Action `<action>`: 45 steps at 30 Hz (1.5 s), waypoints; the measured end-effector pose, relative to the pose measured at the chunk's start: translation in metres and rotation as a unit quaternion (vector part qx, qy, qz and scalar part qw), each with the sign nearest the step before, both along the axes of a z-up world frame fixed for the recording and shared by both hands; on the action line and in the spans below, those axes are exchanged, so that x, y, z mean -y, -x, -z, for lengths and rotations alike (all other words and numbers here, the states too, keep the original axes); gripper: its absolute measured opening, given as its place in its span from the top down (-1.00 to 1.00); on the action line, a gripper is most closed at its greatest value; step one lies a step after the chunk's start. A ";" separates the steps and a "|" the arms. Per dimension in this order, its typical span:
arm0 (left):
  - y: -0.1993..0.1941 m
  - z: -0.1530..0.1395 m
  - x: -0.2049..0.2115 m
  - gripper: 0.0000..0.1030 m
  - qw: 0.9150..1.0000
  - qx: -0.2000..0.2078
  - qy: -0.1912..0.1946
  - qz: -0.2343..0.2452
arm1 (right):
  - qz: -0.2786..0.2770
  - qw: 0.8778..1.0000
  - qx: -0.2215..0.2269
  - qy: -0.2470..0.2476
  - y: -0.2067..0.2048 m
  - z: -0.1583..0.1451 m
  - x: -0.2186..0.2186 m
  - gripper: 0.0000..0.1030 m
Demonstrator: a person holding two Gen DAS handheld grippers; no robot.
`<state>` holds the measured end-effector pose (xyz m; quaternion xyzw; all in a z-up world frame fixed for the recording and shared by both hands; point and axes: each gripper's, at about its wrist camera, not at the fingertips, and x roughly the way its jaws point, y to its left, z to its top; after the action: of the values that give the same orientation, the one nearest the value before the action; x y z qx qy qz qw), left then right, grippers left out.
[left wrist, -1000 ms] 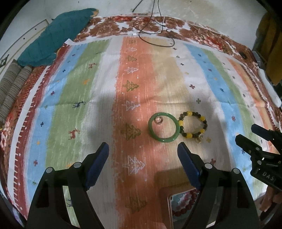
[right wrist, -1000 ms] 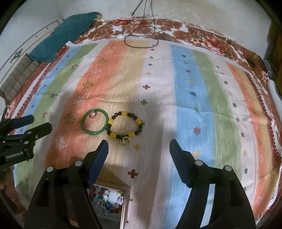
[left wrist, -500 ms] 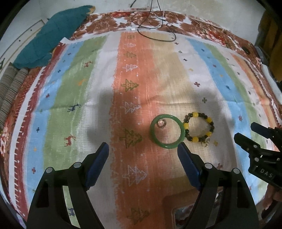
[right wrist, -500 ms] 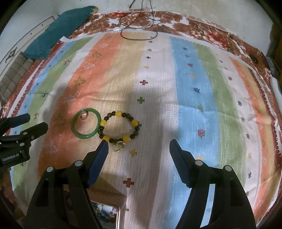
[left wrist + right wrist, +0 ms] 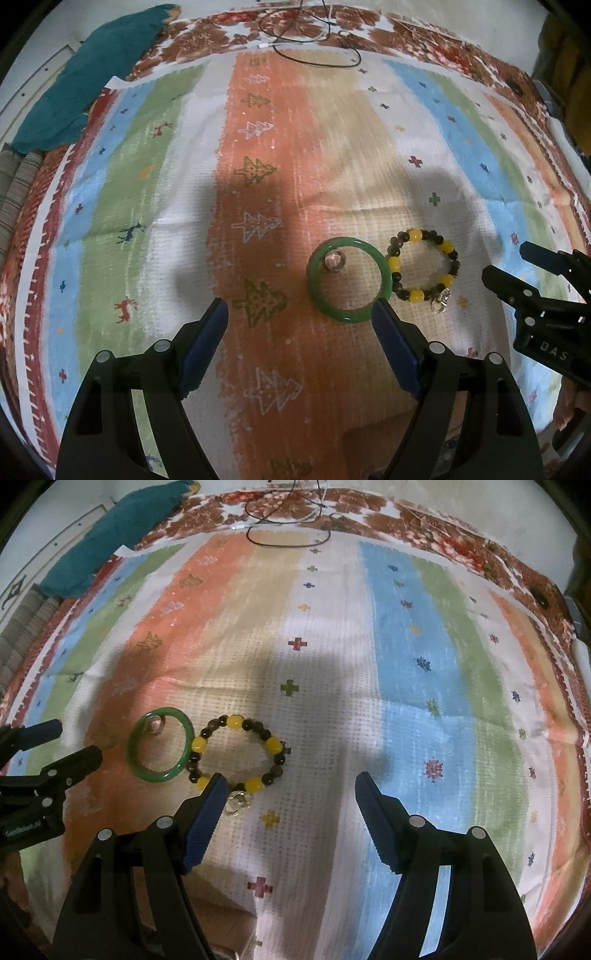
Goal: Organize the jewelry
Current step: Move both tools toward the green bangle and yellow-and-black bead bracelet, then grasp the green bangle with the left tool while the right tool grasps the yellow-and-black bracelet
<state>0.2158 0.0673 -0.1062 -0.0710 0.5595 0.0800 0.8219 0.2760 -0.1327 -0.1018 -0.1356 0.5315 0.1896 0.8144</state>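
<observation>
A green bangle (image 5: 349, 280) lies flat on the striped cloth, with a small clear ring (image 5: 334, 260) inside its hoop. Touching its right side is a bracelet of yellow and dark beads (image 5: 423, 267) with a clear charm. My left gripper (image 5: 300, 319) hovers open just left of and below the bangle, its right finger near the bangle's lower rim. In the right wrist view the green bangle (image 5: 160, 744) and the bead bracelet (image 5: 238, 753) lie at the left. My right gripper (image 5: 288, 790) stands open and empty, its left fingertip over the bracelet's lower edge.
The striped cloth (image 5: 147, 206) covers a bed. A teal cushion (image 5: 92, 74) lies at the far left and a black cable (image 5: 317, 48) at the far edge. A brown box edge (image 5: 376, 439) shows low between my left fingers.
Both grippers have sunk toward the cloth and moved forward. The bangle and bracelet look larger and nearer. The box with beads has slid almost out of both views.
</observation>
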 end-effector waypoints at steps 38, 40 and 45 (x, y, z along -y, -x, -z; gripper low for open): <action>-0.028 0.059 0.000 0.80 0.998 -0.060 -0.009 0.008 | -0.030 0.999 -0.030 0.035 -0.029 0.052 -0.028 0.76; -0.026 0.059 -0.002 0.81 0.998 -0.057 -0.004 0.003 | -0.032 0.999 -0.027 0.033 -0.029 0.051 -0.027 0.77; -0.023 0.048 -0.009 0.87 0.999 -0.044 0.000 -0.005 | -0.036 0.999 -0.009 0.028 -0.025 0.039 -0.029 0.77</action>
<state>0.2390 0.0767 -0.1546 -0.0706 0.5952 0.0870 0.7958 0.3010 -0.1035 -0.1411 -0.1760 0.5384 0.2053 0.7981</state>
